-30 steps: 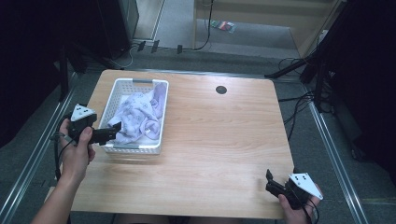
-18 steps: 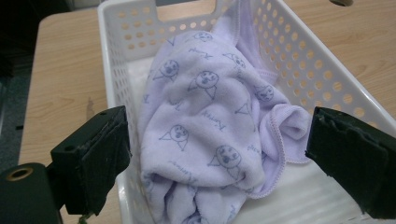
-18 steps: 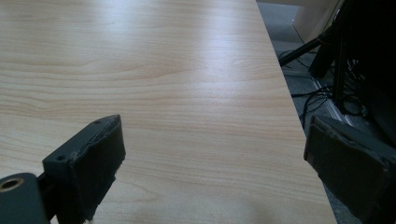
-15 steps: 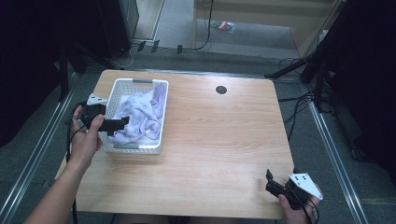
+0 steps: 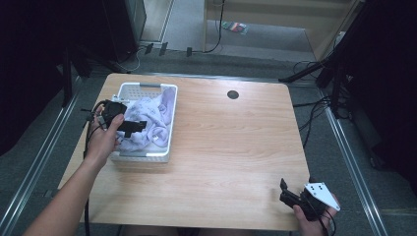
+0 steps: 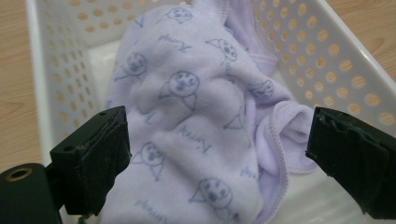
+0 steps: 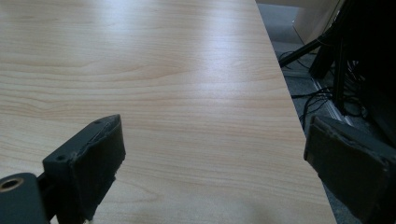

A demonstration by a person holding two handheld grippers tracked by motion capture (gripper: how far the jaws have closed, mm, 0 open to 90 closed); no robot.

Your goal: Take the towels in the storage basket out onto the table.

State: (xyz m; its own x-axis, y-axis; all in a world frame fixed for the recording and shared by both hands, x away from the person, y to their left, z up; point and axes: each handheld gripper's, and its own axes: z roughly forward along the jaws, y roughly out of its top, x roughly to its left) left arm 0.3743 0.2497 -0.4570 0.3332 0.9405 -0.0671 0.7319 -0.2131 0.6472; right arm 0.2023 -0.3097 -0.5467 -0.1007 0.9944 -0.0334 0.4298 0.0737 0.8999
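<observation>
A: Start with the high view. Where is the cloth?

B: The lilac cloth (image 5: 150, 118) lies bunched in the white basket (image 5: 147, 156), which sits on the wooden table (image 5: 236, 147) at about nine o'clock. The left gripper (image 5: 139, 125) hangs over the basket's near half, its jaws pointing toward three o'clock above the cloth. From up here I cannot tell how far they are parted.

A: And the other one?

B: The right gripper (image 5: 284, 189) sits near the table's front edge at about five o'clock, well apart from the basket, held by a hand (image 5: 314, 223) at the table's rim.

A: Now the left gripper view.

B: Here the left gripper (image 6: 215, 144) has its jaws spread wide, one at seven o'clock and one at four o'clock. The lilac cloth (image 6: 196, 116), printed with small faces, lies between and beyond them; neither jaw is clamped on it. The white basket (image 6: 327, 56) shows its perforated walls on both sides.

A: The right gripper view?

B: The right gripper (image 7: 215, 158) is also wide apart, jaws at seven and four o'clock, with nothing between them but the bare wooden table (image 7: 163, 70). Dark cables (image 7: 317, 100) lie on the floor past the table's edge at three o'clock.
</observation>
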